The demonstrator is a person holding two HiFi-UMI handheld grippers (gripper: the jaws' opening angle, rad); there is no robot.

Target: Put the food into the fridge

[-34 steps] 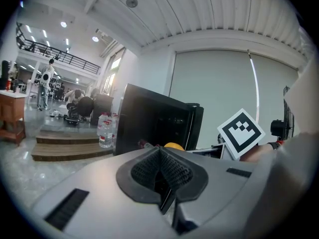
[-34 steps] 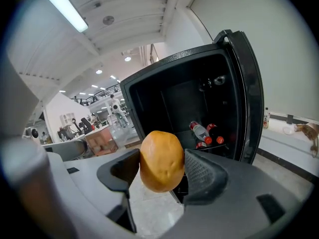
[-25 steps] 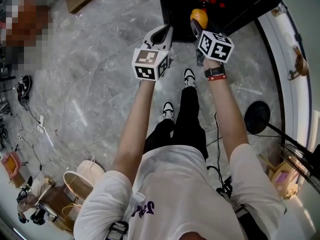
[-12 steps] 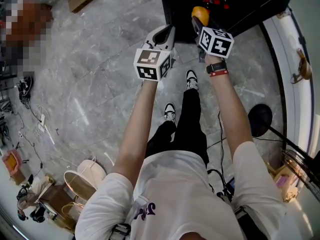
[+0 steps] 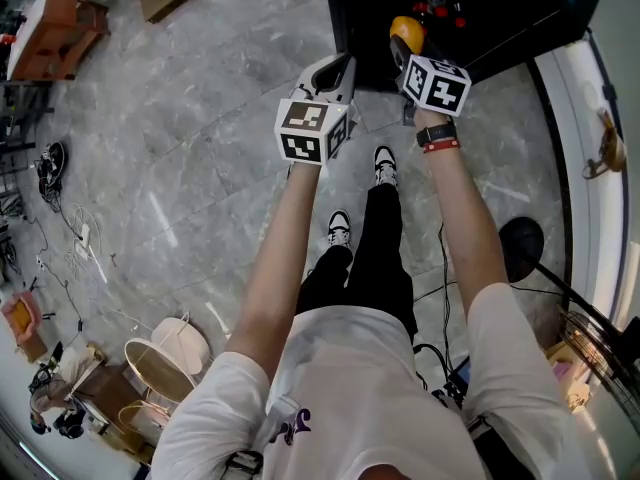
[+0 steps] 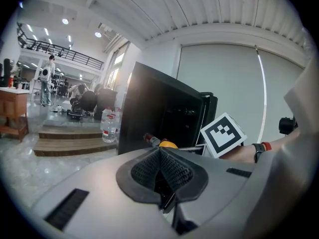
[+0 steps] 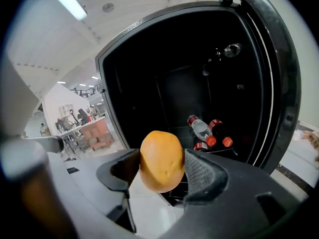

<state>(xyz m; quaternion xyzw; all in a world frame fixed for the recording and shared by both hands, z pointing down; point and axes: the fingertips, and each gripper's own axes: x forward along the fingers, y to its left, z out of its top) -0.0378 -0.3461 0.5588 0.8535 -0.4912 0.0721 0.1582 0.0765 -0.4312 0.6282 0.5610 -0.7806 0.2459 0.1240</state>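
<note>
Delivery step: holding the orange [image 7: 160,159] pinched in the right gripper [image 7: 162,171] just in front of the open fridge [image 7: 164,59], with the left gripper [image 6: 160,163] pressed together on nothing. Next, probably reaching inside near the bottles [image 7: 202,128], resting it on a shelf, then spreading the jaws.

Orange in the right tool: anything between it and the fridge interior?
Nothing visible. The right tool grips the orange just in front of the fridge, whose door stands open at the right. The only things seen inside are bottles lying on a shelf, right of the orange.
</note>
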